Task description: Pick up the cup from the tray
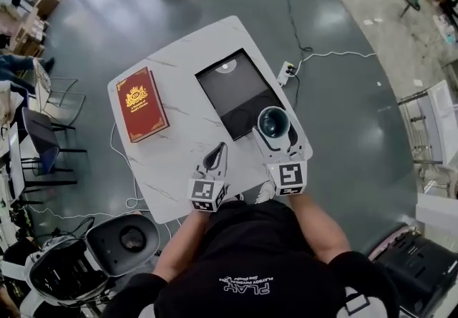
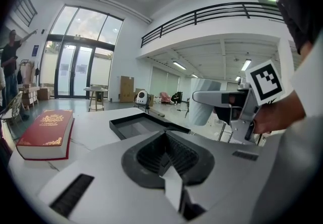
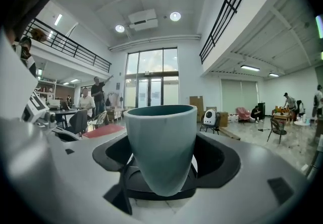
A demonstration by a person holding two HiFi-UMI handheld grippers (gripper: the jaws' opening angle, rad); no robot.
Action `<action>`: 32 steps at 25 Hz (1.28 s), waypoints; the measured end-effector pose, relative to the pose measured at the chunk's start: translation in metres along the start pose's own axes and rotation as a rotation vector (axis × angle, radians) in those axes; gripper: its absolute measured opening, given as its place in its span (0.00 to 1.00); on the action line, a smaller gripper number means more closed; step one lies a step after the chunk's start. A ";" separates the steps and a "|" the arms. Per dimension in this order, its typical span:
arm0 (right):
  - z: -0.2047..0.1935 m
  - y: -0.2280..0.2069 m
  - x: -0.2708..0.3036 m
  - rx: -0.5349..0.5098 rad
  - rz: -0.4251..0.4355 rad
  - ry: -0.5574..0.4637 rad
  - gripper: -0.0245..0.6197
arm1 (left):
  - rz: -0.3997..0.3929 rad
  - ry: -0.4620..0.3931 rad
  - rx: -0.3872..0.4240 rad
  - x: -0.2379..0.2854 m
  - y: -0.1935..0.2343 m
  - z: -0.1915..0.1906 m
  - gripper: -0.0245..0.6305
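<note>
At the near edge of the bench [image 1: 182, 48], just ahead of the person's body, both tools are held side by side. The left tool [image 1: 214, 160] has its jaws pressed together with nothing between them and takes no part in the grasp. The right tool [image 1: 274, 130] is clamped on the cup [image 3: 160, 140], one jaw on each side of the lower wall. The cup is upright, its mouth is level, and no contents can be seen. In the right gripper view, pale bench surface shows beneath the cup base. In the left gripper view, the cup sits higher than the tray rim. The cup is therefore judged to be off the tray [image 1: 232, 84] and carried over its near right corner. The tray lies just beyond, dark and with no other load on it. A red book [image 1: 141, 104] lies flat to the left of the tray, apart from it. Task status: grasp made, lift apparently done. Only a steady hold, or a further raise clear of the bench, is judged to be left.
</note>
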State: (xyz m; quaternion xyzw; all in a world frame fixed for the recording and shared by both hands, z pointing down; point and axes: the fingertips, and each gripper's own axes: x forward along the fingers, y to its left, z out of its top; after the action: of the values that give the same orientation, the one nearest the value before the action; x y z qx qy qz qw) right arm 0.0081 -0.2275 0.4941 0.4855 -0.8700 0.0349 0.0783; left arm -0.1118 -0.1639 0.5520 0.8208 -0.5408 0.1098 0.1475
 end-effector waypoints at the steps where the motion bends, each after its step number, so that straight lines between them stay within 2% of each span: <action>1: 0.002 0.002 -0.005 0.006 0.004 -0.002 0.62 | -0.001 -0.004 -0.001 0.000 -0.001 0.002 0.05; 5: 0.003 0.008 -0.024 0.027 0.024 0.004 0.62 | -0.006 -0.015 -0.005 0.002 -0.008 0.007 0.05; 11: 0.000 0.014 -0.038 0.003 0.028 0.006 0.62 | -0.023 -0.023 -0.004 0.006 -0.017 0.009 0.05; 32: 0.001 0.015 -0.047 0.021 0.035 -0.011 0.61 | -0.027 -0.048 0.014 -0.006 -0.026 0.023 0.05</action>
State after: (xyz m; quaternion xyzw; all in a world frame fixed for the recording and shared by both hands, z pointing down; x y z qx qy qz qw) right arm 0.0190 -0.1803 0.4849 0.4711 -0.8784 0.0428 0.0678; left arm -0.0895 -0.1572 0.5248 0.8316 -0.5322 0.0917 0.1300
